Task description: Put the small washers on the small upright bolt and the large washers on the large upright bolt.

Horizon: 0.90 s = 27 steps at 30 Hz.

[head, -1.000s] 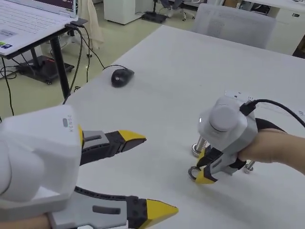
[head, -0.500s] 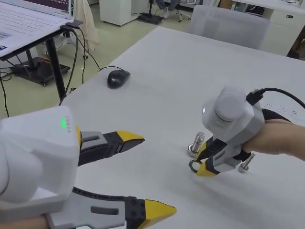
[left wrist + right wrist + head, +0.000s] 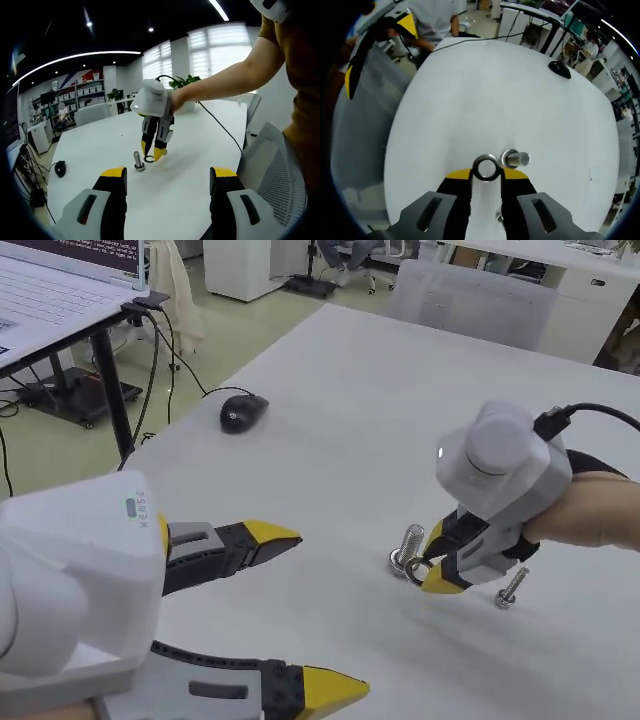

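My right gripper (image 3: 432, 570) is shut on a large steel washer (image 3: 418, 569), held just off the white table (image 3: 330, 420) beside the large upright bolt (image 3: 407, 545). Seen along its jaws, the large washer (image 3: 486, 167) sits between the yellow fingertips (image 3: 458, 174), with the large bolt (image 3: 516, 159) just to its right. The small upright bolt (image 3: 508, 588) stands right of that gripper. At the near left, my left gripper (image 3: 310, 612) hangs open and empty. From it, the right gripper (image 3: 152, 150) hovers by the large bolt (image 3: 138, 161).
A black mouse (image 3: 243, 411) lies at the table's far left edge. A laptop (image 3: 50, 290) rests on a stand beyond that edge, with cables hanging down. A grey chair (image 3: 470, 300) is at the far end.
My right gripper has lifted the large washer off the table and carried it up beside the large bolt. The left gripper has stayed open in place.
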Motion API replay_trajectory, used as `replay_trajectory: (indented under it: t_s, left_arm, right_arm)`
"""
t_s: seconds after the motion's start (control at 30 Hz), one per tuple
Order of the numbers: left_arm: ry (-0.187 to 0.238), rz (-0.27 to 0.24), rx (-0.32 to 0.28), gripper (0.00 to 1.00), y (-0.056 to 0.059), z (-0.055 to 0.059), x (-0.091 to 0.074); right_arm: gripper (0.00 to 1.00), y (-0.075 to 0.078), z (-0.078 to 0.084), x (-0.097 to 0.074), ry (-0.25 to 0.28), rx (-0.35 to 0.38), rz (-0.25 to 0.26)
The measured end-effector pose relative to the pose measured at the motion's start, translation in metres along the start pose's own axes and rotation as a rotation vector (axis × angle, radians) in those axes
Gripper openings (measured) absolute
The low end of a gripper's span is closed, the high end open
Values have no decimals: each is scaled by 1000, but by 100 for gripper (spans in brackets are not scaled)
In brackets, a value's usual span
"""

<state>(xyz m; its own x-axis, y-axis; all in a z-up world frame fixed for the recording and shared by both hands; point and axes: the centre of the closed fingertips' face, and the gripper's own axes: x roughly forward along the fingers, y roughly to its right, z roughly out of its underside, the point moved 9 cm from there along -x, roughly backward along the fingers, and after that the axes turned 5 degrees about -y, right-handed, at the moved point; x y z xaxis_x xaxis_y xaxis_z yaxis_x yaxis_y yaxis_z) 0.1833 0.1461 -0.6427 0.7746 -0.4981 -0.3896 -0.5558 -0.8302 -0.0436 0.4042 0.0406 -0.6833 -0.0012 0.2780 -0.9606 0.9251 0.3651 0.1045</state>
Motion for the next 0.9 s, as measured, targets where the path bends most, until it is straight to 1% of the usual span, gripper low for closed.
replay_trajectory:
  t_s: [0.17,0.43,0.57,0.63,0.9]
  left_arm:
    - [1,2,1,66,0,0,0]
    - [2,2,0,66,-1,0,1]
    - [0,2,0,66,-1,0,1]
    - [2,2,-2,66,-1,0,1]
    - [1,-1,-4,66,-1,0,1]
  right_arm:
    - [21,6,-2,-8,1,-2,21]
    - [21,20,-5,-16,-3,-8,47]
    - [21,25,-7,-17,-3,-7,55]
    - [21,30,-7,-16,0,-7,58]
    - [21,32,-10,-13,-4,-8,61]
